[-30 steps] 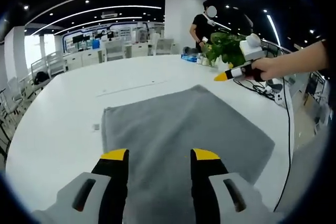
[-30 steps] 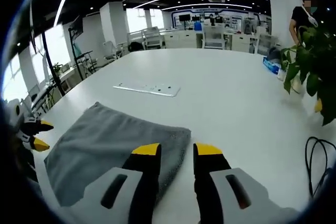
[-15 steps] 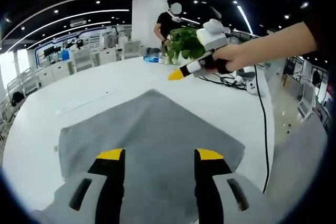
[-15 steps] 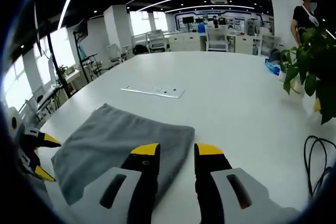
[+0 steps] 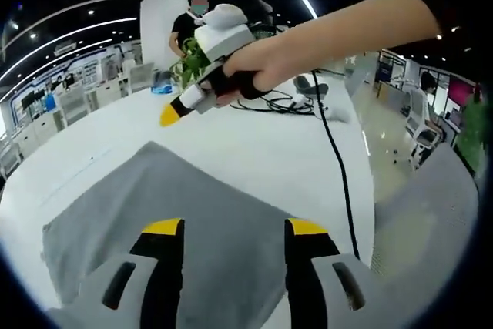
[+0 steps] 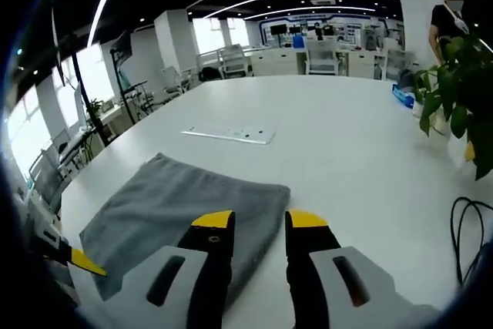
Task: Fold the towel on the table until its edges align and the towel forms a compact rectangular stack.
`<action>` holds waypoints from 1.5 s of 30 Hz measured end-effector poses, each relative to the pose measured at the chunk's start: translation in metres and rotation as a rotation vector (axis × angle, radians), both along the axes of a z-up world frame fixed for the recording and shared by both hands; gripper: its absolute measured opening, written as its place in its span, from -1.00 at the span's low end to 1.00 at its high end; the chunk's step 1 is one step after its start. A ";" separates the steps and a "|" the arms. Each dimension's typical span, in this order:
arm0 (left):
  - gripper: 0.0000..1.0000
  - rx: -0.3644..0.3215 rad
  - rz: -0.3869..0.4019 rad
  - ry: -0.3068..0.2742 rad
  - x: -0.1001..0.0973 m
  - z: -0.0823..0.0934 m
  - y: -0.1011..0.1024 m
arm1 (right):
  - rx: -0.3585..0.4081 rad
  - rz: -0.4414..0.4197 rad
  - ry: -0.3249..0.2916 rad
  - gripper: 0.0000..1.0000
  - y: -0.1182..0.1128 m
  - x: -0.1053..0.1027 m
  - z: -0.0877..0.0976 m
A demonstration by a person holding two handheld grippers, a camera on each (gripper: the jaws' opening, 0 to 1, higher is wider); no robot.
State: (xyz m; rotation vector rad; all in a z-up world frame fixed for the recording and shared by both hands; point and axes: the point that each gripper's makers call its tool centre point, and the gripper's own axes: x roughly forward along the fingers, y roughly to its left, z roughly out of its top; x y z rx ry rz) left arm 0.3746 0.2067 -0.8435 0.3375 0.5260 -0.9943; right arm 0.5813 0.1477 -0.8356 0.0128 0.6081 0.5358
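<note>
Grey cloth is our landmark: the towel [image 5: 177, 213] lies flat on the white table [image 5: 254, 144], and we place everything else by it. Nearest to us, in the left gripper view, our left gripper [image 5: 235, 229] hangs over the towel's near part, its yellow-tipped jaws parted with only cloth showing through the gap, nothing gripped. In the right gripper view, our right gripper [image 6: 259, 221] sits at the towel's [image 6: 185, 206] near corner, jaws likewise apart and empty; whether its tips touch the cloth we cannot tell. At the towel's far-left side in that view, a yellow tip of the left gripper [image 6: 85, 263] pokes in. Beyond the towel in the left gripper view, our hand [image 5: 246, 67] holds the right gripper [image 5: 171, 113] above the bare table, its yellow tip pointing towards the towel's far corner. A black cable [image 5: 335, 159] trails across the table past the towel's right side. Past the towel in the right gripper view lies a flat white strip [image 6: 227, 135], then a leafy plant [image 6: 454, 90] and a person [image 6: 447, 13] standing behind it.
</note>
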 end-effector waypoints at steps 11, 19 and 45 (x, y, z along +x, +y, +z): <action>-0.45 0.116 -0.249 -0.064 -0.036 -0.016 -0.044 | 0.013 0.002 -0.007 -0.54 -0.002 0.007 -0.002; -0.66 0.137 -0.316 -0.032 -0.052 -0.031 -0.057 | 0.019 -0.014 -0.014 -0.56 -0.005 0.018 -0.008; -0.84 0.200 -0.323 0.030 -0.061 -0.062 -0.061 | 0.072 -0.063 0.020 -0.68 0.008 0.038 -0.037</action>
